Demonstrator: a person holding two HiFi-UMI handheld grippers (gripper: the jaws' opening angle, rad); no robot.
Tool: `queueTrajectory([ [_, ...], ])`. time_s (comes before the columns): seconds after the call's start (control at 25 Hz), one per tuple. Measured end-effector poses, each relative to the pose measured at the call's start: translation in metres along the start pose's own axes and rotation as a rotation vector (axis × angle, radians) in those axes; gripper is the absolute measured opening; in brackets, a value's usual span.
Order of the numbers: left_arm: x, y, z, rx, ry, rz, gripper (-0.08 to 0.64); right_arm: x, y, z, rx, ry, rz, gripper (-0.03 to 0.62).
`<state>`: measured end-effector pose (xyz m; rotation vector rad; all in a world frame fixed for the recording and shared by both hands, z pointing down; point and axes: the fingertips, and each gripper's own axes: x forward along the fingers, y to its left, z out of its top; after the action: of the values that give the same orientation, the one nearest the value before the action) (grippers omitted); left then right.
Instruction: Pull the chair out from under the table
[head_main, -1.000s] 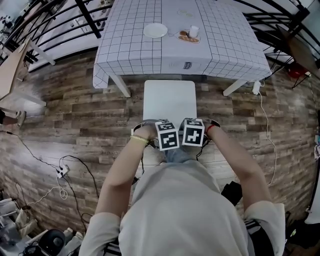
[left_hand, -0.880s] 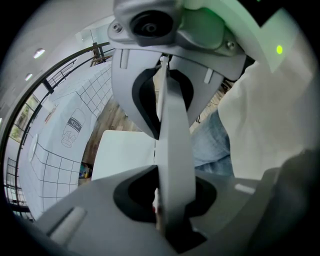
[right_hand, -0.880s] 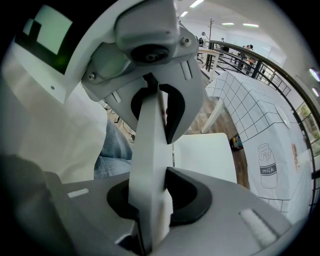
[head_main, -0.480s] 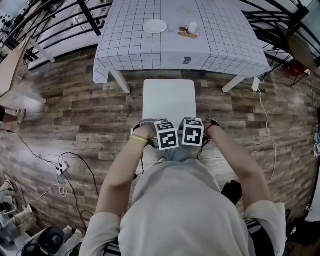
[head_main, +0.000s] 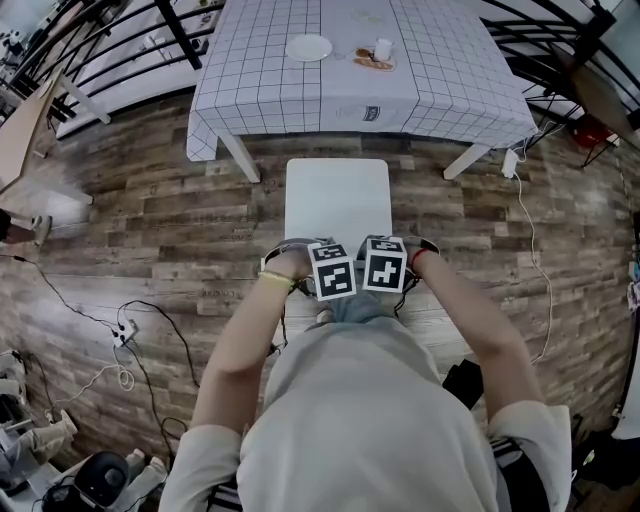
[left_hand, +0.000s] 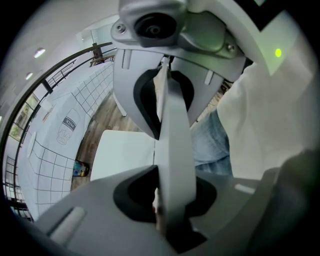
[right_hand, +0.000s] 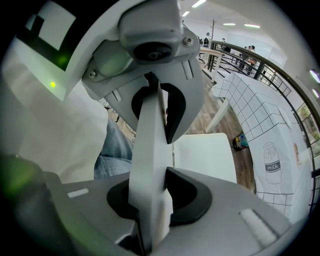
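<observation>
The white chair (head_main: 338, 200) stands on the wood floor just in front of the table (head_main: 450, 70) with its checked cloth; its whole seat shows, with a strip of floor between it and the cloth's edge. Both grippers sit side by side at the chair's near edge, pointing steeply down. My left gripper (head_main: 333, 272) is shut on the top edge of the backrest (left_hand: 175, 150), the seat (left_hand: 122, 152) below. My right gripper (head_main: 385, 266) is shut on the same backrest (right_hand: 150, 150) further right, above the seat (right_hand: 205, 155).
A plate (head_main: 309, 47) and a cup (head_main: 383, 48) stand on the table. Cables and a power strip (head_main: 122, 330) lie on the floor at left, another cable (head_main: 530, 240) at right. A small bottle (right_hand: 240, 141) lies under the table. Black railings run behind.
The chair has slid out toward me, away from the table; the gap of floor between seat and cloth has widened. Both grippers keep their hold on the backrest.
</observation>
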<state>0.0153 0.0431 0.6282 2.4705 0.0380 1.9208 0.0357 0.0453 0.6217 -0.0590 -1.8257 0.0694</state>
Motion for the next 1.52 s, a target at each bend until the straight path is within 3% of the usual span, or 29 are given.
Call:
queueTrajectory([
  [1.52,0.0,-0.068,-0.001,-0.015,-0.009,0.005,0.083,0.005,0.067,0.0,-0.014,0.011,-0.003,0.081],
])
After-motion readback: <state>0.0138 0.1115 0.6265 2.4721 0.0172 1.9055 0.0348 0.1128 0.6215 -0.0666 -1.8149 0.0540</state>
